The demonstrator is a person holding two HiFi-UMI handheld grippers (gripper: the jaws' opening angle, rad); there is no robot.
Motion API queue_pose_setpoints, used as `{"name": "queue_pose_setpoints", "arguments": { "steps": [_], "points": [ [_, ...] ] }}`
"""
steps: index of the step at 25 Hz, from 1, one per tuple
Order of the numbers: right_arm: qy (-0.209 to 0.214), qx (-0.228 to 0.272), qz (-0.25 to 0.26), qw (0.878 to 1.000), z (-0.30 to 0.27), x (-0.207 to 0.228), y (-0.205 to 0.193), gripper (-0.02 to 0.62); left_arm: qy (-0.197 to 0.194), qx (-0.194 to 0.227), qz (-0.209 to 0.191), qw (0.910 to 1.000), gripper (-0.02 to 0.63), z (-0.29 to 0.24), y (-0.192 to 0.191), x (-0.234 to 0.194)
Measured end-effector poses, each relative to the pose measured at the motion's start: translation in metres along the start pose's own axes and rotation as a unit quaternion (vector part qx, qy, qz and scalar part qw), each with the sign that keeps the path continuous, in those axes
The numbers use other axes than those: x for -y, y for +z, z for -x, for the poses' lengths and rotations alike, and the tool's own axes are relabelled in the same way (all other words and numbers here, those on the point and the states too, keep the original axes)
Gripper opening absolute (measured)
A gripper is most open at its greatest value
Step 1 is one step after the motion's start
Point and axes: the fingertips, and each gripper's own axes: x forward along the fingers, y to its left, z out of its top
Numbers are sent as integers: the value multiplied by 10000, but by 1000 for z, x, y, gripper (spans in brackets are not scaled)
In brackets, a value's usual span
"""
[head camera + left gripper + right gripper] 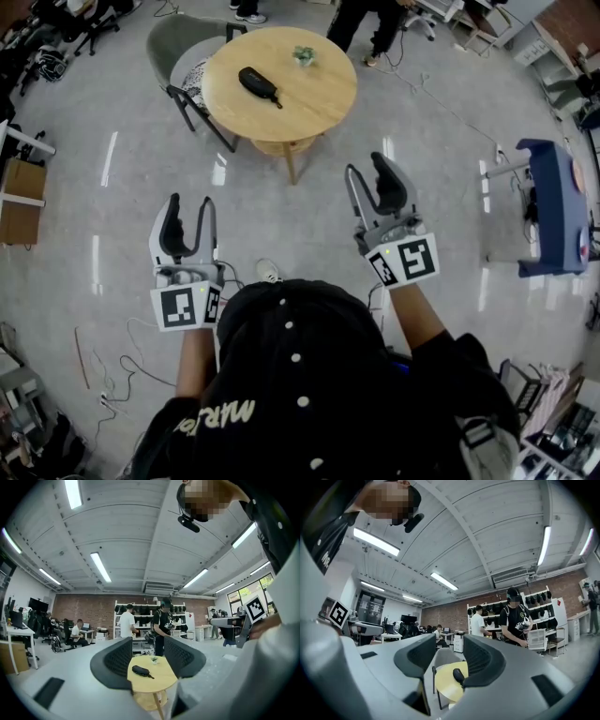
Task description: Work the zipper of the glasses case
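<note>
You are looking down at a round, light wooden table (pixel 314 103) standing in the upper middle of the frame. A black oblong glasses case (pixel 258 83) is lying left of its centre, and a small green potted plant (pixel 303 55) is sitting near its upper edge, apart from the case.

A glossy grey floor (pixel 150 150) mirrors the long ceiling lights (pixel 101 566). Far ahead stands a round wooden surface (pixel 319 94) with a grey chair (pixel 173 42) at its left. A brick wall (pixel 84 609) with white shelving (pixel 143 612) closes the far end, and windows (pixel 243 595) sit to the right.
</note>
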Motion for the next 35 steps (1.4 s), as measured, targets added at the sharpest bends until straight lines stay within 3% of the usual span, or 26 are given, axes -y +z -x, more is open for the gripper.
{"name": "queue_pose_setpoints", "arguments": {
  "steps": [10, 15, 24, 35],
  "points": [
    [-170, -11, 68, 9998, -46, -37, -7, 169, -285, 41, -50, 9996, 201, -14, -5, -59],
    [-199, -137, 92, 9997, -59, -39, -14, 169, -351, -74, 70, 9993, 201, -25, -18, -67],
    [-188, -149, -3, 9997, -98, -13, -32, 169, -410, -150, 29, 9990, 201, -70, -31, -73],
    [-84, -188, -87, 9998, -204, 54, -48, 166, -425, -182, 37, 9989, 201, -185, -32, -100]
  ]
}}
